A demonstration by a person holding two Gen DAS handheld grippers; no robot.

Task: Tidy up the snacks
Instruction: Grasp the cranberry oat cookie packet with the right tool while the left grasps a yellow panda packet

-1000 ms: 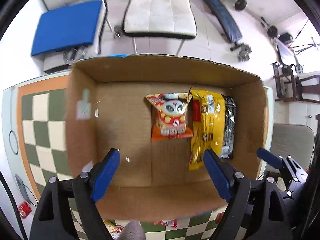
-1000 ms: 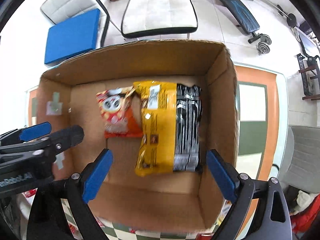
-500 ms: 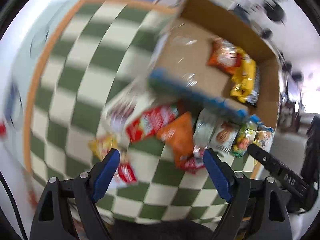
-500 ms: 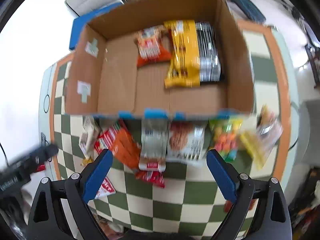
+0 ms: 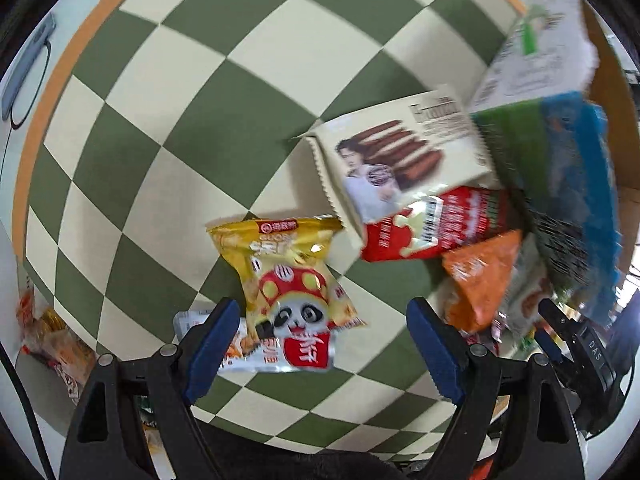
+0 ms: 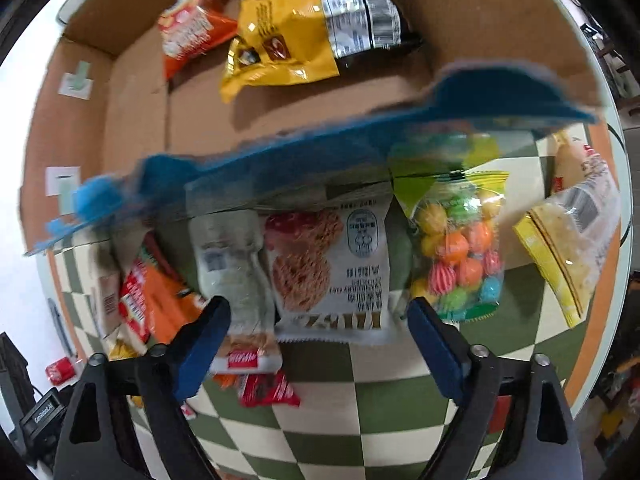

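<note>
My left gripper point(image 5: 320, 344) is open above a yellow panda snack bag point(image 5: 292, 296) that lies on the checkered table between its fingers. A white biscuit pack point(image 5: 400, 164), a red pack point(image 5: 436, 224) and an orange pack point(image 5: 480, 280) lie to the right. My right gripper point(image 6: 320, 340) is open over a white cookie pack point(image 6: 332, 264). A bag of coloured candy balls point(image 6: 460, 252) lies beside it. The cardboard box point(image 6: 132, 120) holds an orange bag point(image 6: 192, 32) and a yellow-black bag point(image 6: 296, 28).
The box's near wall with blue edging point(image 6: 360, 132) rises just behind the snack row. A yellow-clear pack point(image 6: 568, 248) lies at the right. Small red packs point(image 6: 268, 390) lie near the right gripper. More snacks point(image 5: 48, 340) sit at the table's left edge.
Both grippers have pulled back out of the box and dropped toward the snacks on the table in front of it. The left one swung left over the panda bag.
</note>
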